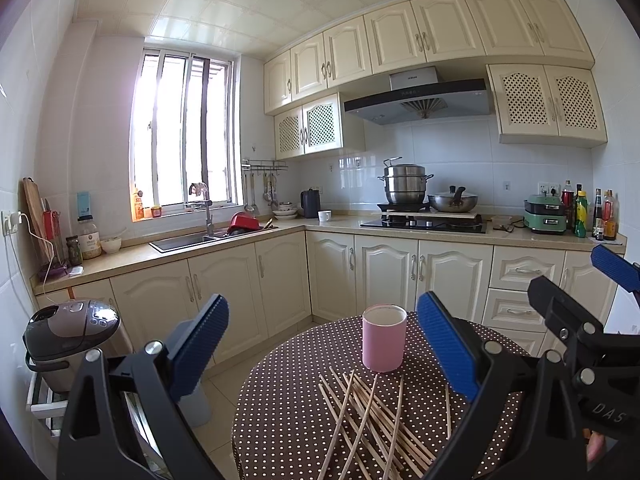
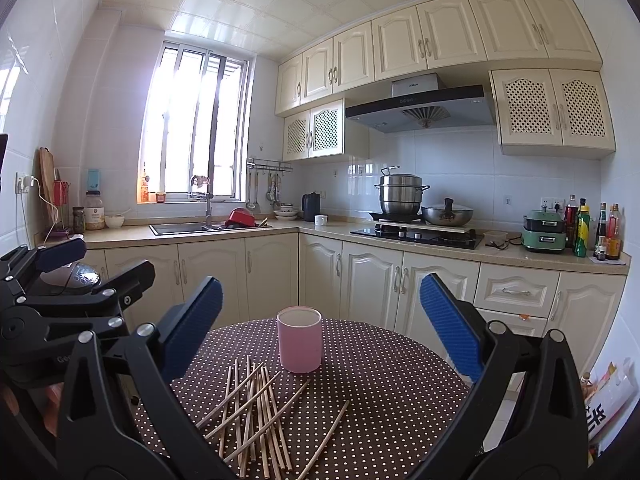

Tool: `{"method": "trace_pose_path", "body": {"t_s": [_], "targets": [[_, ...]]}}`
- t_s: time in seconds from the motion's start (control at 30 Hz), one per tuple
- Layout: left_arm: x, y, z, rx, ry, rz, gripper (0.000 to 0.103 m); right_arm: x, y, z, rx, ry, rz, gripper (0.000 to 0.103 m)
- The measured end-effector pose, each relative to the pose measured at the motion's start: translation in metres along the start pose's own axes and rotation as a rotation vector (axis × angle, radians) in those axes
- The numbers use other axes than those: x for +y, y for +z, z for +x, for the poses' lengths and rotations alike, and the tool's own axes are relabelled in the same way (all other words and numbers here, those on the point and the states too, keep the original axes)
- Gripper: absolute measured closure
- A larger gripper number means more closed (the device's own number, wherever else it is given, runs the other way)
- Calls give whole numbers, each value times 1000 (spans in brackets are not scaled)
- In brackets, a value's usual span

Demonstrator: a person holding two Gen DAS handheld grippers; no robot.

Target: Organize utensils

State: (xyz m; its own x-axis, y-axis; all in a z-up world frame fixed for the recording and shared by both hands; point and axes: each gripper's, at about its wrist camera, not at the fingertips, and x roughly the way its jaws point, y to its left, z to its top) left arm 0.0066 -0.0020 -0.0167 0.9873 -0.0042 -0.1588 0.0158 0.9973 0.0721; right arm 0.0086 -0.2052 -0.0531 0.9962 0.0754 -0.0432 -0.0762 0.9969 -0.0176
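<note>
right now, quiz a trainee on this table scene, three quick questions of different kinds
1. True or false: the pink cup already holds some of the wooden sticks.
2. Which way do the sticks lie from the cup? A) on the side nearer the cameras B) on the far side C) inside it
3. Fill in: both the left tongs and the right tongs are ____.

Key:
1. False; the sticks all lie loose on the polka-dot tablecloth.
2. A
3. open, holding nothing
</note>
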Motion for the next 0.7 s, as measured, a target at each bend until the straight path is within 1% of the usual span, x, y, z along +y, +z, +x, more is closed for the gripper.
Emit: {"method": "trace_pose_path", "body": {"t_s": [0.33, 0.7], "targets": [[-2, 3, 6, 16, -3, 1, 9, -1, 0, 4, 15, 0, 5, 6], [-3, -1, 22, 46, -3, 7, 9, -3, -4, 18, 49, 3, 17, 6]]}}
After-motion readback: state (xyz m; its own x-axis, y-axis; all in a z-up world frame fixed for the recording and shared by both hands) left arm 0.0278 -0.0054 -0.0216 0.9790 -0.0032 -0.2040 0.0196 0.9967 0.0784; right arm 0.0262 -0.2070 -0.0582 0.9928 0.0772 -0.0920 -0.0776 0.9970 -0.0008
